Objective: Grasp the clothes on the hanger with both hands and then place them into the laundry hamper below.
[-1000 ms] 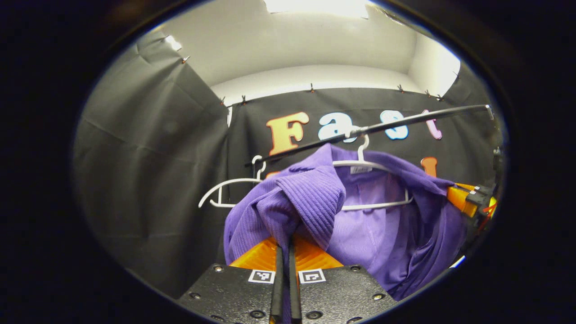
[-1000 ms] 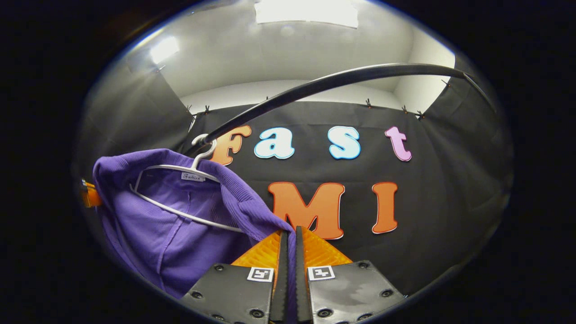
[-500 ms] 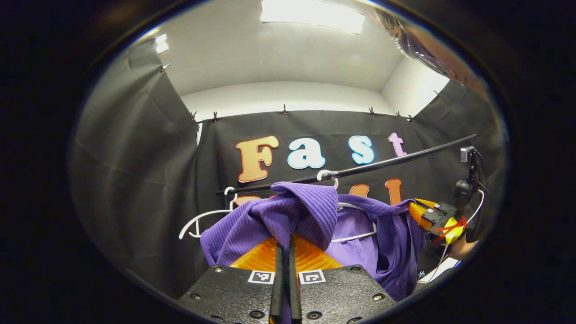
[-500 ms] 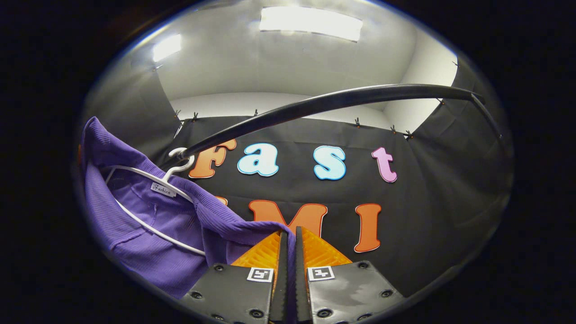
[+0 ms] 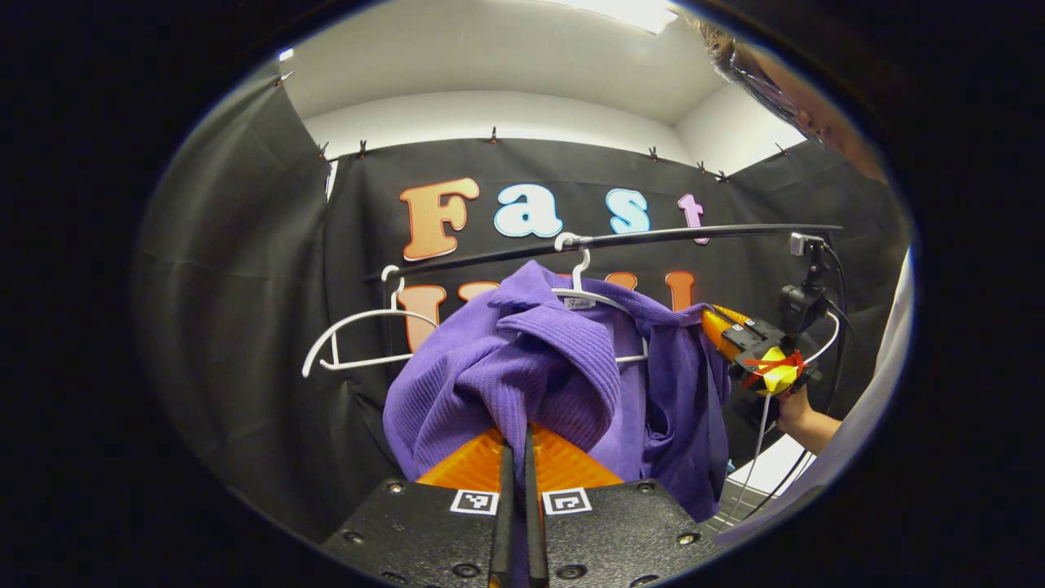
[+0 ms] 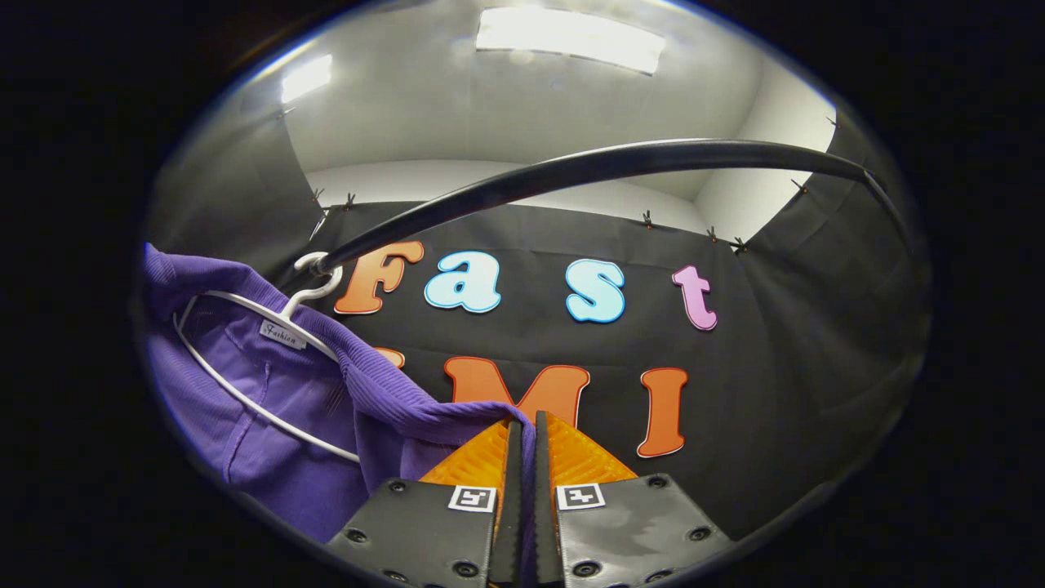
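- A dark rail (image 5: 653, 241) crosses the booth; there is open room beneath it for lowering.
- A purple garment (image 5: 522, 367) drapes on a white hanger (image 5: 581, 282) hooked to the rail, at 12 o'clock from the left gripper (image 5: 517, 490), probably bunched for lifting off.
- An empty hanger (image 5: 351, 339) hangs at 10 o'clock.
- The left gripper is clenched on a fabric fold.
- The right gripper (image 6: 523, 490) pinches the garment's edge (image 6: 457, 412); the hanger (image 6: 245, 351) sits at 10 o'clock.
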Tool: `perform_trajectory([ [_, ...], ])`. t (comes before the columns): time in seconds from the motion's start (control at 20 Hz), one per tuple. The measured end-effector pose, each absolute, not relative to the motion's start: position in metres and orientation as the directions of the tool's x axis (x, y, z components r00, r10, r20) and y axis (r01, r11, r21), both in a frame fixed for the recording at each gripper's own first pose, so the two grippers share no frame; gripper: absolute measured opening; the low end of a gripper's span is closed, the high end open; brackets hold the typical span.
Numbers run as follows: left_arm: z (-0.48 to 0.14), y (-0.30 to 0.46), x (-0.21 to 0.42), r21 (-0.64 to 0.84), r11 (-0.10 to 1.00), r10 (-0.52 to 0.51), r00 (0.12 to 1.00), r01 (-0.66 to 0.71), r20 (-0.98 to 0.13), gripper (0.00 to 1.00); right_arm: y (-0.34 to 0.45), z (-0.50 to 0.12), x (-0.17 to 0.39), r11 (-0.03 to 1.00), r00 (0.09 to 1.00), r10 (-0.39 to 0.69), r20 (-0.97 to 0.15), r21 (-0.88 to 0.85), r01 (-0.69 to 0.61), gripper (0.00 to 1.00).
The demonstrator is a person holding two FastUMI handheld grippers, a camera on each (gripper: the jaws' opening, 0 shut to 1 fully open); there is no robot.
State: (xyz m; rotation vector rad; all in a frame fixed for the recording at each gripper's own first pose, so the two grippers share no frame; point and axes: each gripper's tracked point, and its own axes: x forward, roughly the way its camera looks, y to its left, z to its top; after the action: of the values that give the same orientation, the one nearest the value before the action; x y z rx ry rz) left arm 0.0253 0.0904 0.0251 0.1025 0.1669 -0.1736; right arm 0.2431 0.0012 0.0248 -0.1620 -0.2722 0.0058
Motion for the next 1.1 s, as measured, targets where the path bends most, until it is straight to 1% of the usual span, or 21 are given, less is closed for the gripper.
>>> perform_trajectory([
  [0.1,0.023,0.098,0.024,0.040,0.989,-0.137,0.977,0.145,-0.163,0.07,0.003,0.021,0.243,0.987,0.965,0.031,0.259,-0.163,0.012,0.14],
  [0.15,0.023,0.102,0.023,0.044,0.990,-0.124,0.979,0.133,-0.161,0.07,0.004,0.021,0.244,0.986,0.966,0.033,0.258,-0.167,0.011,0.14],
  [0.3,0.032,0.105,0.018,0.163,0.974,-0.132,0.977,0.160,-0.166,0.05,0.002,0.019,0.245,0.983,0.968,0.036,0.249,-0.183,0.010,0.14],
  [0.4,0.033,0.104,0.010,0.233,0.950,-0.167,0.968,0.209,-0.188,0.09,0.001,0.016,0.246,0.982,0.969,0.040,0.242,-0.187,0.007,0.14],
  [0.45,0.033,0.107,0.008,0.247,0.945,-0.168,0.966,0.215,-0.198,0.07,0.001,0.016,0.245,0.982,0.969,0.041,0.242,-0.186,0.005,0.14],
  [0.5,0.029,0.102,0.006,0.233,0.941,-0.196,0.958,0.244,-0.211,0.09,0.002,0.015,0.245,0.982,0.969,0.044,0.242,-0.188,0.003,0.14],
  [0.55,0.024,0.091,0.001,0.210,0.934,-0.243,0.945,0.289,-0.219,0.07,0.004,0.014,0.243,0.981,0.969,0.046,0.241,-0.192,0.001,0.14],
  [0.6,0.020,0.083,-0.004,0.186,0.924,-0.289,0.930,0.333,-0.228,0.07,0.006,0.015,0.241,0.981,0.969,0.051,0.241,-0.194,-0.003,0.14],
  [0.65,0.021,0.075,-0.006,0.152,0.920,-0.326,0.921,0.361,-0.213,0.09,0.010,0.015,0.239,0.982,0.968,0.059,0.244,-0.191,-0.012,0.14],
  [0.7,0.022,0.071,-0.003,0.106,0.923,-0.345,0.918,0.369,-0.194,0.12,0.013,0.015,0.236,0.982,0.967,0.068,0.244,-0.190,-0.021,0.14],
  [0.75,0.020,0.071,0.000,0.066,0.930,-0.346,0.920,0.362,-0.184,0.12,0.017,0.016,0.235,0.981,0.967,0.076,0.244,-0.192,-0.029,0.14],
  [0.85,0.017,0.087,0.013,0.034,0.956,-0.283,0.945,0.293,-0.166,0.12,0.023,0.019,0.226,0.981,0.964,0.090,0.250,-0.192,-0.042,0.13],
  [0.9,0.017,0.097,0.025,0.029,0.970,-0.235,0.961,0.241,-0.149,0.10,0.026,0.022,0.225,0.980,0.962,0.099,0.254,-0.191,-0.050,0.12],
  [0.95,0.021,0.105,0.033,0.012,0.982,-0.186,0.975,0.188,-0.119,0.07,0.029,0.024,0.225,0.979,0.961,0.105,0.256,-0.195,-0.055,0.08],
  [1.0,0.028,0.112,0.040,-0.010,0.990,-0.140,0.987,0.140,-0.078,0.05,0.028,0.027,0.223,0.978,0.959,0.104,0.262,-0.202,-0.051,0.08],
  [1.05,0.040,0.117,0.047,-0.013,0.995,-0.103,0.994,0.102,-0.029,0.05,0.028,0.032,0.222,0.977,0.957,0.098,0.273,-0.210,-0.041,0.08],
  [1.1,0.055,0.122,0.053,0.004,0.997,-0.076,0.997,0.076,0.021,0.02,0.027,0.037,0.223,0.976,0.955,0.091,0.283,-0.218,-0.028,0.08],
])
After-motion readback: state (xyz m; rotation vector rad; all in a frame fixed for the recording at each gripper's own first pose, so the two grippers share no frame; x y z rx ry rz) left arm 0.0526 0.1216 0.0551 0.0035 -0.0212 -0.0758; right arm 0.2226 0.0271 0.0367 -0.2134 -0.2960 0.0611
